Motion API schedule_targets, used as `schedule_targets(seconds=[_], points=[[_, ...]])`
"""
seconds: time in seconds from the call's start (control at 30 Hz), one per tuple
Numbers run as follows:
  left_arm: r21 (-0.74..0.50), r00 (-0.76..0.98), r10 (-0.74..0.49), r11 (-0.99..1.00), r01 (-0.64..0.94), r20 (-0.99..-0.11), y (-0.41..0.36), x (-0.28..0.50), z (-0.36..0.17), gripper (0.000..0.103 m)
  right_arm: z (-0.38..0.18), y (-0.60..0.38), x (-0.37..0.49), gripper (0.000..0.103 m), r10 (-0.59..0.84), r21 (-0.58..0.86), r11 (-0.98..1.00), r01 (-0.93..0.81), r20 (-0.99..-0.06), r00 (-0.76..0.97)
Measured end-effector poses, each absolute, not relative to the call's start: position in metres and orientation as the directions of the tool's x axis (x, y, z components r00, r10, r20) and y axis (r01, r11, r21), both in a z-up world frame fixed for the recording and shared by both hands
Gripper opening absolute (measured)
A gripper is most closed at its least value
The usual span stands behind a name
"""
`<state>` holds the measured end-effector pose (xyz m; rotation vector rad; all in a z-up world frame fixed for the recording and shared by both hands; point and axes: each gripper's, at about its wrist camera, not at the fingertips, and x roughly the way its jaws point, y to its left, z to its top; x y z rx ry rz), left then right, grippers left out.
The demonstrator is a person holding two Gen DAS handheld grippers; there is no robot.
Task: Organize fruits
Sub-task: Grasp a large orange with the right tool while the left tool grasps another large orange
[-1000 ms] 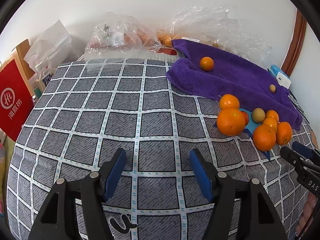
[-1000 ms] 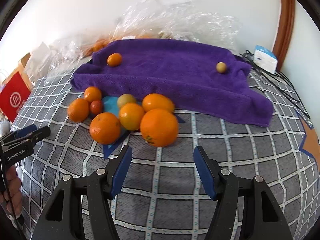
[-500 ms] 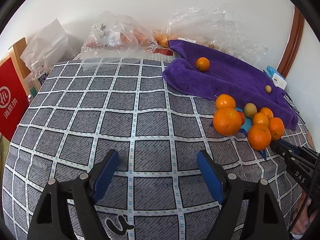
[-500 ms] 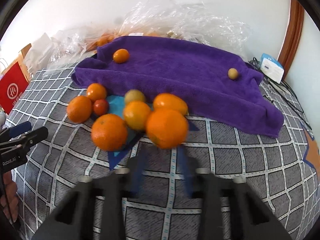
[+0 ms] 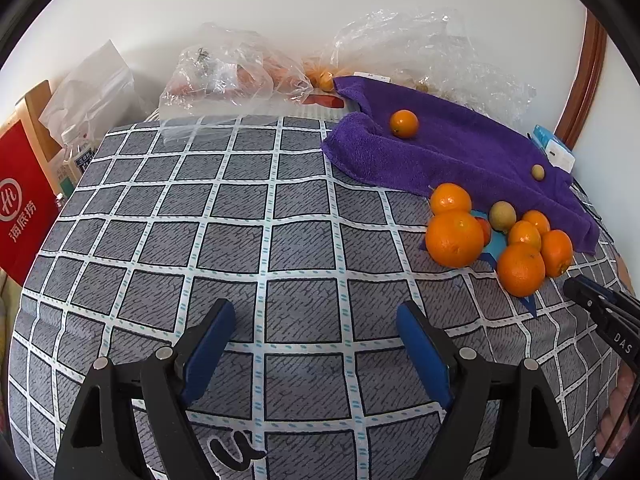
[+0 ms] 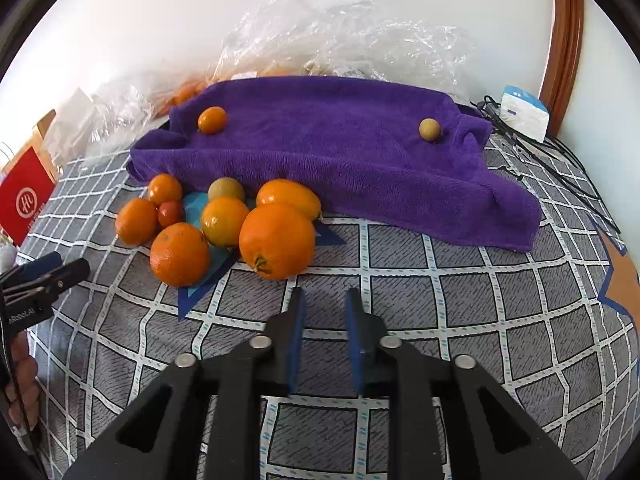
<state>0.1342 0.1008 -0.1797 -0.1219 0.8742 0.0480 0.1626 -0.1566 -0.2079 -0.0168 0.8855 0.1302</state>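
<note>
Left tool [image 5: 311, 334] hangs over bare checked cloth with its blue pads spread wide and nothing between them; its jaws have just been opening further. From this view the task looks barely begun. Only two fruits lie on the purple towel [image 5: 460, 152]: a small orange [image 5: 404, 123] near its far left corner and a small tan fruit [image 5: 537, 171] toward its right end. The rest sit in a tight heap [image 5: 500, 236] on the table [image 5: 224, 232], just in front of the towel's near edge, over a blue star printed on the cloth. The towel is thick, soft terry, rumpled at the edge. The table cover is a smooth grey weave crossed by white bands. Crinkled clear plastic bags [image 5: 236, 76] with more fruit inside lie at the far side by the wall, and a red paper bag [image 5: 24, 208] stands at the left.

Seen from the right wrist, the right tool [image 6: 323, 300] is closed down to a narrow gap and grips nothing; it sits just short of the heap. Its jaws have just been closing on empty air. The biggest orange [image 6: 277, 240] is nearest to it, round with a dimpled, glossy skin and a green stem scar. Beside it lie another large orange [image 6: 179, 254], a yellower one [image 6: 224, 221], an oval one [image 6: 289, 198], two small mandarins [image 6: 136, 221], a tiny red fruit [image 6: 170, 213] and a dull green-brown one [image 6: 226, 189]. All are smooth and likely to roll, so my guess is nearly all the sorting remains.
</note>
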Motion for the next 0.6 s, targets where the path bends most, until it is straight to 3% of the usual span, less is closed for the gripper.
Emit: schedule_targets(seconds=[0.07, 0.13, 0.2, 0.37, 0.43, 0.5, 0.53, 0.6], points=[[-0.086, 0.641, -0.007, 0.992, -0.092, -0.768, 0.101, 0.134, -0.180, 0.082, -0.205, -0.156, 0.164, 0.034, 0.135, 0.061, 0.989, -0.137, -0.762, 0.633], [-0.088, 0.641, -0.009, 0.992, -0.091, -0.768, 0.101, 0.135, -0.180, 0.082, -0.203, -0.152, 0.168, 0.049, 0.161, 0.077, 0.985, -0.157, -0.753, 0.638], [-0.088, 0.641, -0.009, 0.992, -0.091, -0.768, 0.101, 0.134, -0.180, 0.082, -0.203, -0.145, 0.175, 0.052, 0.181, 0.083, 0.980, -0.181, -0.751, 0.635], [-0.088, 0.639, -0.014, 0.993, -0.084, -0.769, 0.100, 0.135, -0.181, 0.085, -0.204, -0.128, 0.190, 0.051, 0.196, 0.071, 0.973, -0.218, -0.753, 0.629], [-0.089, 0.637, -0.017, 0.993, -0.081, -0.770, 0.100, 0.135, -0.181, 0.086, -0.204, -0.124, 0.193, 0.040, 0.206, 0.070, 0.969, -0.235, -0.754, 0.624], [-0.085, 0.635, -0.015, 0.993, -0.079, -0.772, 0.100, 0.136, -0.181, 0.087, -0.204, -0.123, 0.192, 0.040, 0.202, 0.058, 0.968, -0.243, -0.753, 0.626], [-0.073, 0.631, -0.004, 0.994, -0.083, -0.776, 0.100, 0.136, -0.182, 0.089, -0.203, -0.125, 0.190, 0.040, 0.200, 0.055, 0.968, -0.243, -0.752, 0.628], [-0.014, 0.601, 0.055, 0.994, -0.109, -0.797, 0.096, 0.138, -0.186, 0.103, -0.201, -0.133, 0.184, 0.039, 0.190, 0.045, 0.970, -0.237, -0.748, 0.636]])
